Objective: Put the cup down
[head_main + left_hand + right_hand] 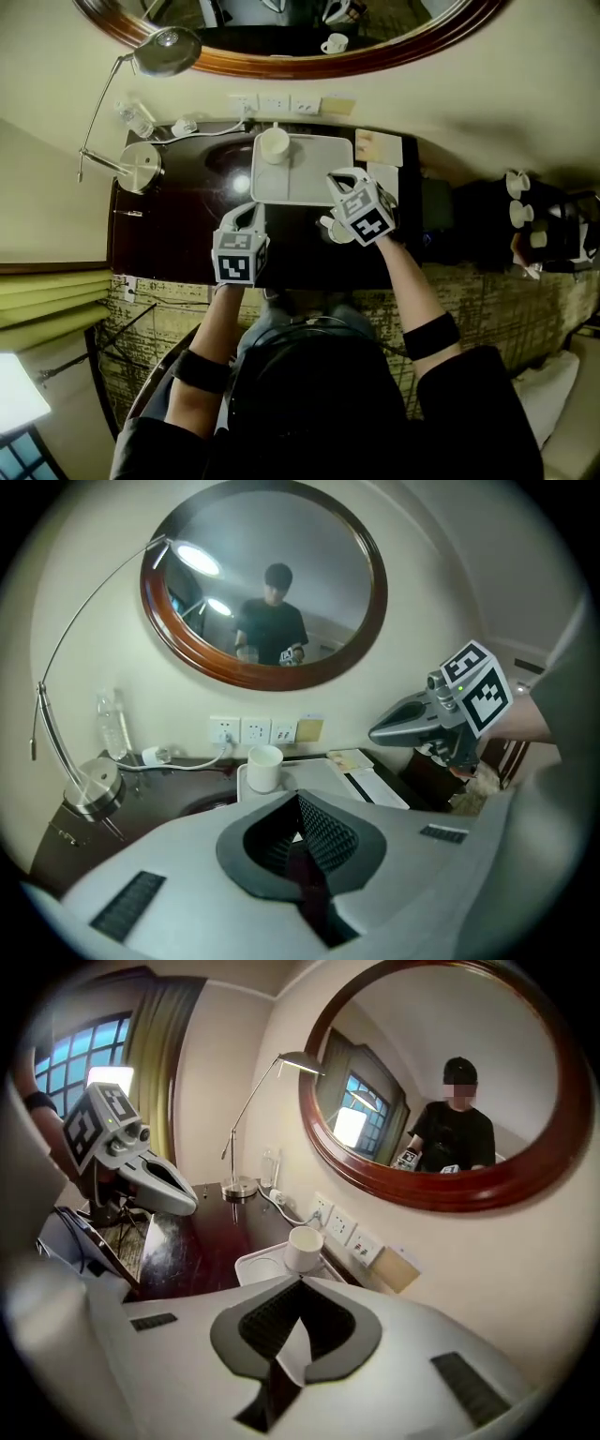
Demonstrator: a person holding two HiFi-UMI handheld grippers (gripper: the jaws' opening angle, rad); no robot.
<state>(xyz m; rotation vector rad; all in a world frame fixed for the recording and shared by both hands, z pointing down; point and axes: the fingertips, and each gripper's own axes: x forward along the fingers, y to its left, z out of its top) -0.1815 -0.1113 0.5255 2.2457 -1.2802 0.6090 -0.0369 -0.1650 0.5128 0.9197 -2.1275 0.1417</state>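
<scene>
A white cup (274, 145) stands upright on the far left corner of a white tray (309, 183) on the dark desk. It also shows in the left gripper view as the cup (264, 767) and in the right gripper view as the cup (305, 1248) on the tray (255, 1265). Neither gripper touches it. My left gripper (247, 213) hovers in front of the tray's near left corner, shut and empty (298, 803). My right gripper (336, 178) hangs above the tray's right edge, shut (300, 1286); a pale sliver shows between its pads and I cannot tell what it is.
A desk lamp (141, 167) and a water bottle (136, 117) stand at the desk's far left, with wall sockets (272, 103) and a cable behind. Paper cards (378, 147) lie right of the tray. A small white round thing (335, 231) sits under my right gripper. More cups (517, 183) stand far right.
</scene>
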